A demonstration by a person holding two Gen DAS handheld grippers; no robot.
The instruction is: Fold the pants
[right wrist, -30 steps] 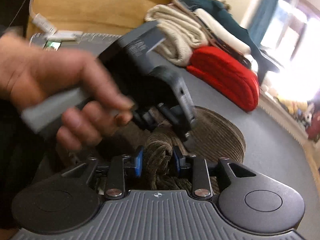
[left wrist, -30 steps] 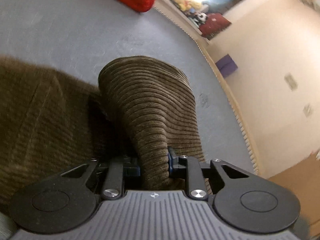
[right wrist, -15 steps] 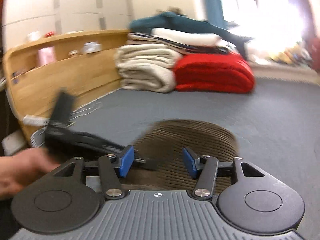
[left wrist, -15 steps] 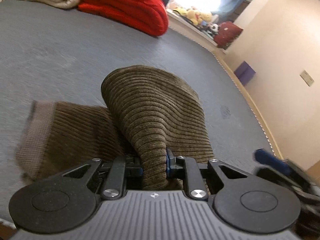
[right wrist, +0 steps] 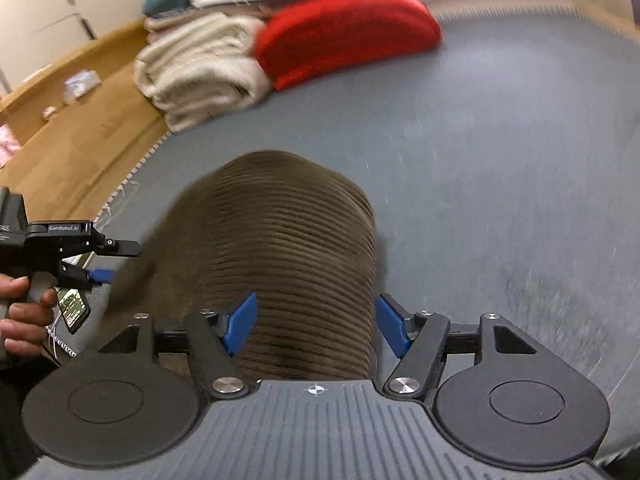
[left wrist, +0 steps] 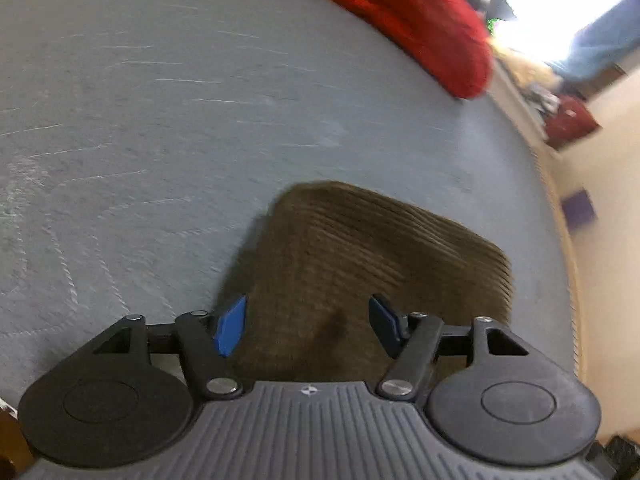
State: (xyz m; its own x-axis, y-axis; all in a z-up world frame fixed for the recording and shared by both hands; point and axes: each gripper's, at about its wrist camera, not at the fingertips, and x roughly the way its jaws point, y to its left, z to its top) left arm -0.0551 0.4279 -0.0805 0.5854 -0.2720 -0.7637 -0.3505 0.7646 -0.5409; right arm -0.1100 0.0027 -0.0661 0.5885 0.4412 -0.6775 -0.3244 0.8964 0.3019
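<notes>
Left wrist view. Item: brown corduroy pants (left wrist: 360,272), folded into a compact bundle, lying on a grey carpet (left wrist: 160,120); all places below are given from the pants.
Left hand-held gripper (left wrist: 308,326): directly above the near edge of the pants, blue pads spread wide, having just been opening; cloth shows below the gap, neither pad pressing on it.
Red blanket (left wrist: 420,28): well beyond the pants, at the far edge of the carpet.

Right wrist view. Pants (right wrist: 288,248): ribbed, rounded at the far fold.
Right hand-held gripper (right wrist: 316,326): over the near end of the pants, pads likewise spread and just been opening, the cloth lying free between them.
Left hand-held gripper (right wrist: 104,262): just left of the pants, held by a hand (right wrist: 24,312), clear of the cloth.
Cream blanket (right wrist: 200,68) and red blanket (right wrist: 344,28): stacked well beyond the pants; a wooden shelf (right wrist: 80,120) to their left.
</notes>
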